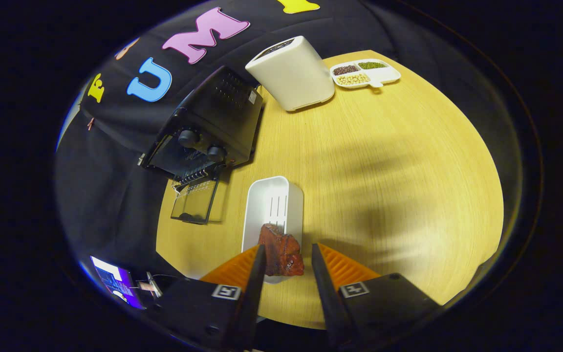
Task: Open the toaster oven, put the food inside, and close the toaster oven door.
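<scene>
The claw (289, 256) hangs tilted over the surface (384, 171), its jaws part open around a red meat piece (280, 249) that touches the left finger only. Above it in the frame sits a white tray (271, 200); the toaster oven (208, 127), door down, stands at upper left.

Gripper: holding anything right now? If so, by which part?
Nothing clamped. The gripper is open; the red meat piece sits between its fingers at the white tray's near end, touching one finger at most.

One fisheye view here, riding on the tongs (287, 261) and looking forward and down along the two fingers, high over the worktop (389, 161). It faces the toaster oven (208, 129), which sits well ahead, tilted in the picture, with the booth wall behind it.
</scene>
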